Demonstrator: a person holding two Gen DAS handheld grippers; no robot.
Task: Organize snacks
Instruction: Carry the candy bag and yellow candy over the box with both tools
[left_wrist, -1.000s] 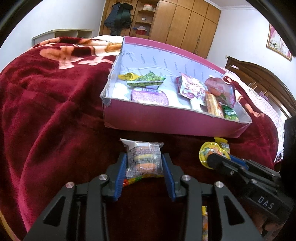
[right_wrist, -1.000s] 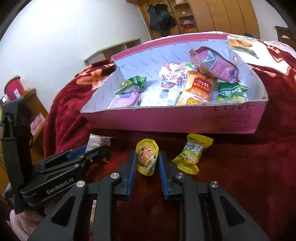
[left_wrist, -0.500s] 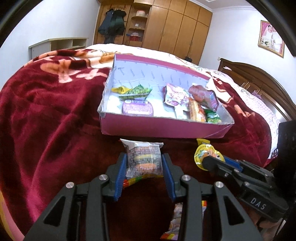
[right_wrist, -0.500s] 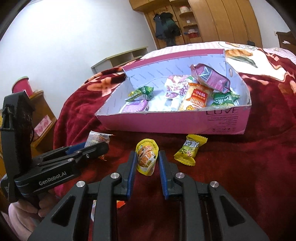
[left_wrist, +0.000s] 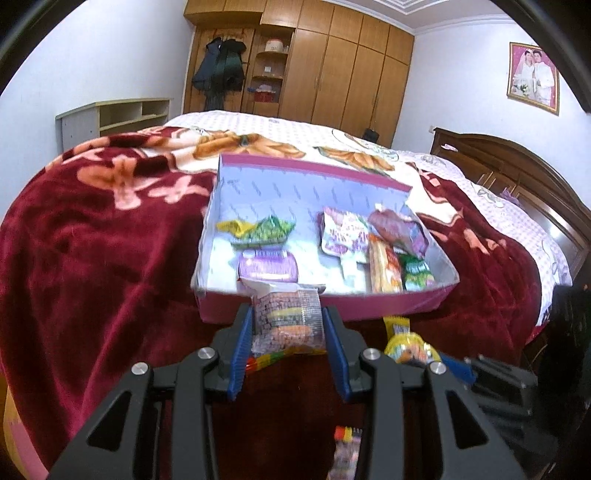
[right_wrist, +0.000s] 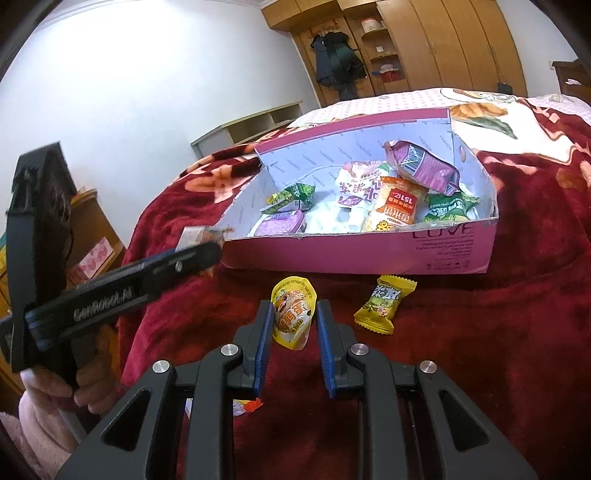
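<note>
My left gripper (left_wrist: 288, 325) is shut on a clear snack packet (left_wrist: 286, 319) with a grey printed label, held in the air just before the near wall of the pink box (left_wrist: 369, 308). In the right wrist view that gripper (right_wrist: 207, 243) sits at the left, beside the pink box's (right_wrist: 369, 254) near corner, with a hand (right_wrist: 92, 391) on its handle. My right gripper (right_wrist: 293, 314) is shut on a yellow pouch (right_wrist: 293, 314) with an orange cartoon print, lifted over the red blanket. The box holds several snack packets.
A yellow-green wrapped candy (right_wrist: 384, 302) lies on the red blanket (right_wrist: 498, 350) in front of the box. Another packet (left_wrist: 345, 454) lies below my left gripper. A wooden headboard (left_wrist: 517, 173) stands at the right, wardrobes (left_wrist: 332, 66) at the back.
My left gripper has risen with the clear packet, which now overlaps the box's near wall in its view. The right gripper with the yellow pouch has lifted slightly and drawn back from the box.
</note>
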